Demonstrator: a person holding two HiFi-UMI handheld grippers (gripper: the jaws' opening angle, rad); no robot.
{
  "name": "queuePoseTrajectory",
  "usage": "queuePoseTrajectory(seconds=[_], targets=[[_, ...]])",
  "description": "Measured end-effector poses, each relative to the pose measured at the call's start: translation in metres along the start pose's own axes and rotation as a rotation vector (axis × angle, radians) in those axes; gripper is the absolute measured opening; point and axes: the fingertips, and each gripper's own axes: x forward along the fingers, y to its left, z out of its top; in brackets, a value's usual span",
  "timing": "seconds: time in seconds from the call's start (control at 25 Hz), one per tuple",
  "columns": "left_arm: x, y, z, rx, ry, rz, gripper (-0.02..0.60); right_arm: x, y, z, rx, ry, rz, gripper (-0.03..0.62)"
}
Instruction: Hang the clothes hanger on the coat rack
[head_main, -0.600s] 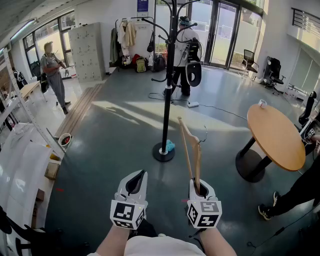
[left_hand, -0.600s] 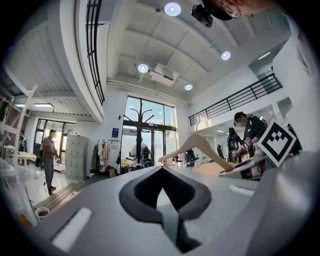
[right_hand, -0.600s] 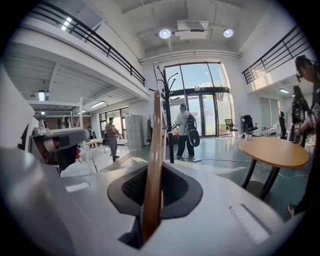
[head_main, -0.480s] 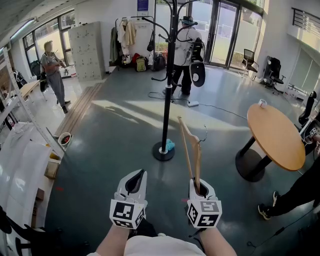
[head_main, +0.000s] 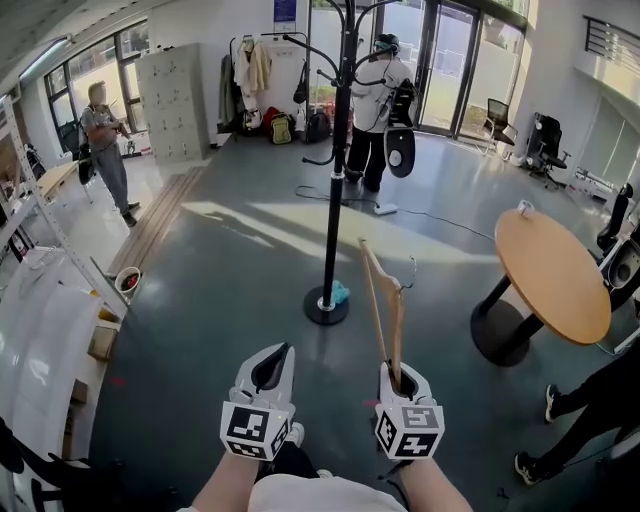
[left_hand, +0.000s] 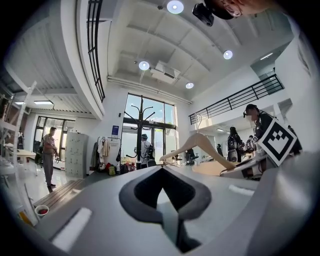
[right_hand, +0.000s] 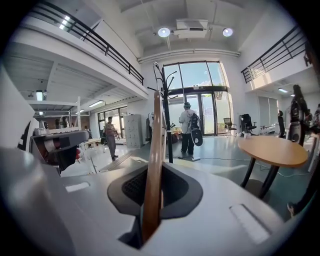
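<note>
Head view: right claw (head_main: 400, 378) clamps one end of the hanger (head_main: 383, 300), upright, well short of the rack (head_main: 335, 180); left claw (head_main: 272, 365) is closed, empty. Gripped so low, the hanger may twist and its hook (head_main: 410, 268) miss the rack.

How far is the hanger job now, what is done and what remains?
Done: the wooden hanger is gripped upright in the right claw. In hand: the coat rack stands ahead, untouched. Left: approaching and hooking it on a peg. The left claw is shut, empty.
</note>
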Motion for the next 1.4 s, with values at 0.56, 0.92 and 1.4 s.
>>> queuePoseTrajectory(seconds=[0.56, 0.92, 1.4], targets=[[0.074, 0.048, -0.011, -0.006, 0.021, -0.076, 0.000, 0.075, -0.016, 0.012, 0.028, 0.033, -0.088, 0.054], [0.142, 0.126, -0.009, -0.007, 0.010, -0.128, 0.000, 0.153, -0.018, 0.036, 0.061, 0.037, -0.193, 0.054], [0.212, 0.200, -0.035, -0.046, 0.037, -0.124, 0.000, 0.241, -0.029, 0.068, 0.065, 0.036, -0.261, 0.054]])
